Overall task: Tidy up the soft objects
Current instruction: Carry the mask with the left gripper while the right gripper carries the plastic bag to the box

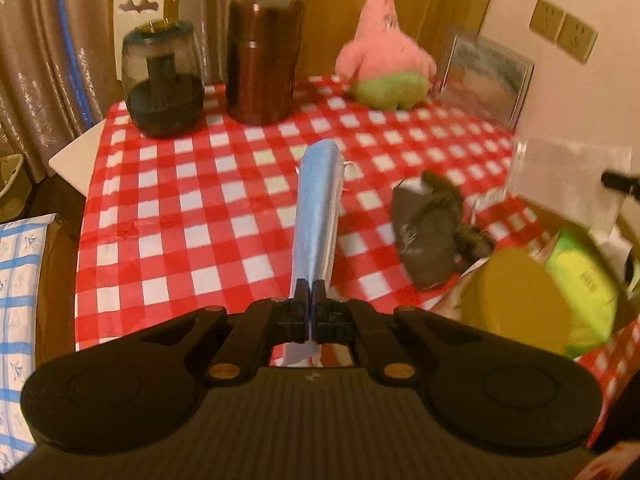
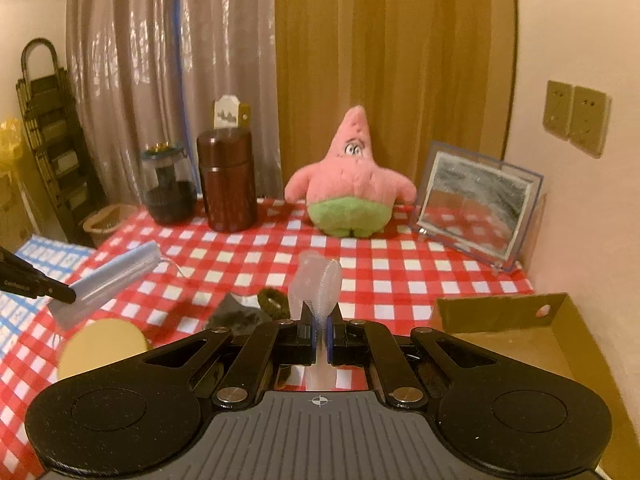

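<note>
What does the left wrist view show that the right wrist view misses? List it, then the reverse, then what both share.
Only left wrist: a yellow-green item at the right edge.
Only right wrist: a folding step ladder and the clear pleated piece in the right gripper.
Both: the pink star plush, brown canister, and blue face mask clamped in the left gripper.

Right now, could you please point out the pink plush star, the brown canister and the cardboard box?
pink plush star (image 2: pixel 352 184), right wrist view, belly.
brown canister (image 2: pixel 228 180), right wrist view, side wall.
cardboard box (image 2: pixel 496 314), right wrist view, back wall.
</note>
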Available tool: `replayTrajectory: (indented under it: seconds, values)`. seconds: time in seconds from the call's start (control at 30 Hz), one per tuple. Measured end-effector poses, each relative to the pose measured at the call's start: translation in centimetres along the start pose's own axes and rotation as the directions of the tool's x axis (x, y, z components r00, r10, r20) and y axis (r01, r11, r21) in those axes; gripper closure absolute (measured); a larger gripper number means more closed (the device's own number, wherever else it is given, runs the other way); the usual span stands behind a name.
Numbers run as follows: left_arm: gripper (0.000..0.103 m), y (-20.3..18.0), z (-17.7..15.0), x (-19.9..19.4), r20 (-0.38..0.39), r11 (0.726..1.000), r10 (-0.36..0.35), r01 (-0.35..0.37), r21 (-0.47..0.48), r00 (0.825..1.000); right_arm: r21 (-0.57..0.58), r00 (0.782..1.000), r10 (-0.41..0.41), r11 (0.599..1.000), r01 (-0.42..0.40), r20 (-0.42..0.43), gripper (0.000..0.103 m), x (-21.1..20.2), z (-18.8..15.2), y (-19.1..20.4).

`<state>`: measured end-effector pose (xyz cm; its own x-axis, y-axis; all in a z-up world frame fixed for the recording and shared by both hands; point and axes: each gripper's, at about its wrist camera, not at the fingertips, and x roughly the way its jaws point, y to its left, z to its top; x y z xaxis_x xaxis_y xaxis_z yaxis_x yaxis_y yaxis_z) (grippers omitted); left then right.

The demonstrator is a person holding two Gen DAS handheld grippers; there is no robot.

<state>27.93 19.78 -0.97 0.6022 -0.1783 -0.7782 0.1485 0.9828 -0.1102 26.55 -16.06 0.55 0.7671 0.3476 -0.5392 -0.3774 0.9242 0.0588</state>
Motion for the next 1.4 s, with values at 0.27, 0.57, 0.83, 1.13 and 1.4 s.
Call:
replayTrajectory:
  seconds: [0.27, 0.57, 0.83, 1.13, 1.4]
  values:
    - [0.103, -3.8, 2.0, -5.7, 0.082, 0.999, -0.029, 0.032, -0.031, 0.996, 0.035, 0.999, -0.014, 0.999, 0.013, 0.044, 0.098, -5.0, 0.4, -0.9]
    - [0.103, -11.9, 2.2, -9.8, 0.144, 0.993, -0.119, 0.120, 0.001, 0.982, 0.089, 0.992, -0.069, 0.994, 0.060, 0.107, 0.098, -12.0, -0.2, -3.6]
    - [0.103, -20.4, 2.3, -9.8, 0.139, 0.976, -0.215, 0.211, 0.048, 0.967, 0.173, 0.976, -0.176, 0.973, 0.153, 0.127, 0.098, -17.9, -2.5, -8.8]
    - [0.103, -29.6, 2.7, -5.8, 0.092, 0.947, -0.321, 0.317, 0.048, 0.943, 0.231, 0.953, -0.280, 0.941, 0.249, 0.112, 0.098, -21.7, -5.5, -14.3]
    - [0.103, -34.7, 3.7, -0.4, 0.053, 0.935, -0.350, 0.352, -0.036, 0.935, 0.234, 0.952, -0.290, 0.937, 0.261, 0.097, 0.098, -20.4, -6.8, -17.0]
